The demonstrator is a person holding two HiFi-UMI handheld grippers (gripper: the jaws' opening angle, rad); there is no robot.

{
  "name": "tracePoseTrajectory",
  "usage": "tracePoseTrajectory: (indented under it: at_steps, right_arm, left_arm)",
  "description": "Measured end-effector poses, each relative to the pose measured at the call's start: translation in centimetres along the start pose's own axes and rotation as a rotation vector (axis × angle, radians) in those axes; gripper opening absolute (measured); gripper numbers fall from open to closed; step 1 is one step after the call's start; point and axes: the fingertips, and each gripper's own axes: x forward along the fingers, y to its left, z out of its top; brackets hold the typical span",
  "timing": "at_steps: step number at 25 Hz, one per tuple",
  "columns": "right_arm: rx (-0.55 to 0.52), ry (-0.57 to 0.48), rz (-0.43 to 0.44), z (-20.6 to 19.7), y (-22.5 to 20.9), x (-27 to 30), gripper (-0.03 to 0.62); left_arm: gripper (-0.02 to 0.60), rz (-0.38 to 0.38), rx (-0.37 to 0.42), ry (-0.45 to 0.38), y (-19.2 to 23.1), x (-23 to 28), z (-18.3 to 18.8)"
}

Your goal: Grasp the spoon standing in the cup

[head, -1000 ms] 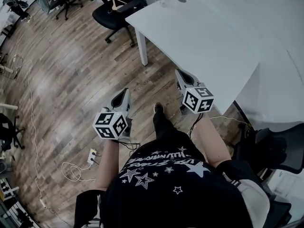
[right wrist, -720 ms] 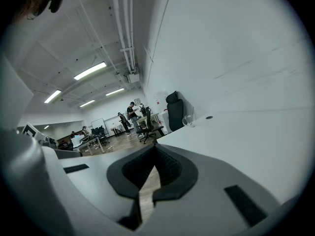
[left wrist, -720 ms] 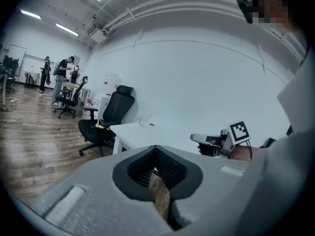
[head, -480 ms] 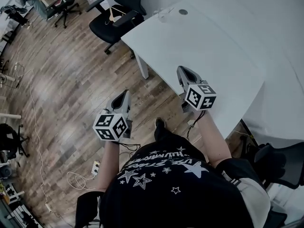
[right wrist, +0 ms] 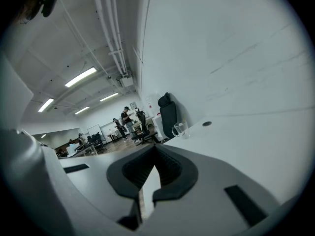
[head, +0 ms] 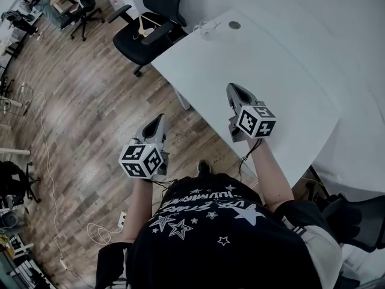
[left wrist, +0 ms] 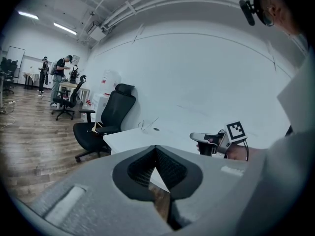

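Spoon (left wrist: 151,122) in cup (left wrist: 142,126), handle leaning rightward in left gripper view

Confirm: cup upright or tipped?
Upright. Cup stands on its base at the table's far corner, rim up.

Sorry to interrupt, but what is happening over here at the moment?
A person holds the left tongs over the floor and the right tongs over the near side of a white table. Both are shut and empty. The glass cup with the spoon stands untouched at the table's far corner, well beyond both.
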Motion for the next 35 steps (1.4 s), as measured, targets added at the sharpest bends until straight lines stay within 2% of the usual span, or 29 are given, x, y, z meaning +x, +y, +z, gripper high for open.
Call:
tracePoseTrajectory:
  at_steps: [10, 19, 35]
  right_arm:
    - [0.041, -0.008, -0.011, 0.9, -1.4, 1.7, 0.009]
    - [0.037, -0.028, -0.067, 1.7, -2.9, 3.8, 0.009]
    - [0.044, -0.048, -0.227, 5.7, -7.2, 13.6, 0.009]
  left_arm:
    - [0.006, 0.000, -0.001, 0.015, 0.6, 2.1, 1.2]
    - [0.006, -0.050, 0.017, 0.013, 2.4, 5.8, 2.8]
    - [0.006, -0.169, 0.024, 0.071, 10.0, 17.5, 8.0]
